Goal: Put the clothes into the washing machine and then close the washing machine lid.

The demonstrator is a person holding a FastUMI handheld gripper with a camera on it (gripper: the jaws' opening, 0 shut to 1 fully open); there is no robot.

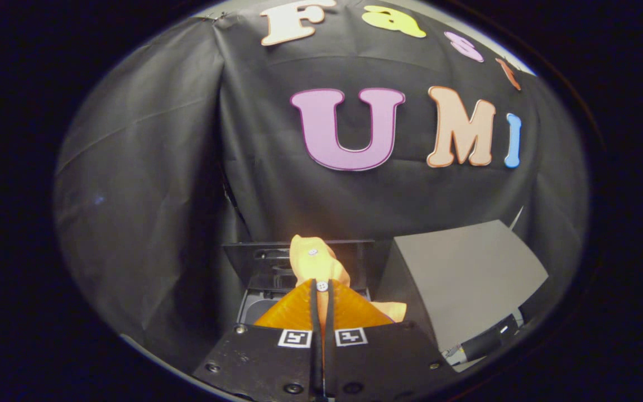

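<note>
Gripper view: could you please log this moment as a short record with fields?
gripper: fingers closed together, pinching the orange garment
garment: bunched, sticking up just ahead of the fingers, with small buttons on it
washing machine: dark tub beyond the fingers, lid raised upright
beside it: grey box, to the right
task state: garment not yet released; lid open

orange cloth (313,265) — white buttons, grey box (466,279)

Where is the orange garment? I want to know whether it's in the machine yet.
In the gripper view, the orange garment is pinched between the shut jaws, hanging above the open washing machine.
</note>
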